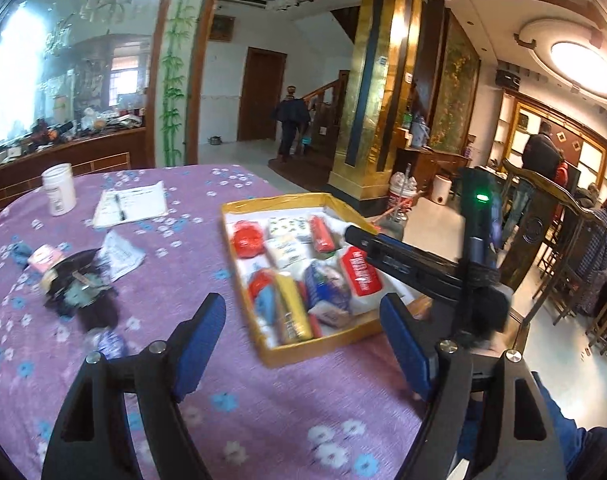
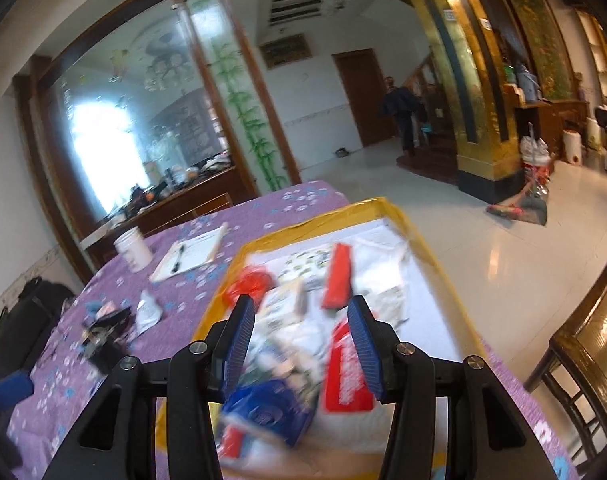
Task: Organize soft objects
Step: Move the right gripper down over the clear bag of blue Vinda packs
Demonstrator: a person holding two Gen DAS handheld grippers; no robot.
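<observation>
A yellow-rimmed tray (image 1: 239, 204) on the purple flowered tablecloth holds several soft packets: red, white, yellow and blue ones. My left gripper (image 1: 303, 316) is open and empty, low over the cloth at the tray's near edge. My right gripper (image 2: 301, 312) is open and empty, hovering above the tray (image 2: 431, 256) over the packets, which are blurred. The right gripper's body (image 1: 403, 260) shows in the left wrist view, reaching over the tray's right side. A dark pile of soft items (image 1: 77, 284) with a pink packet lies left of the tray.
A white cup (image 1: 58, 189), a clipboard with pen (image 1: 129, 203) and a white sachet (image 1: 119, 254) lie on the table's far left. A wooden chair (image 2: 583, 344) stands right of the table. A black bag (image 2: 23, 320) sits by the left wall.
</observation>
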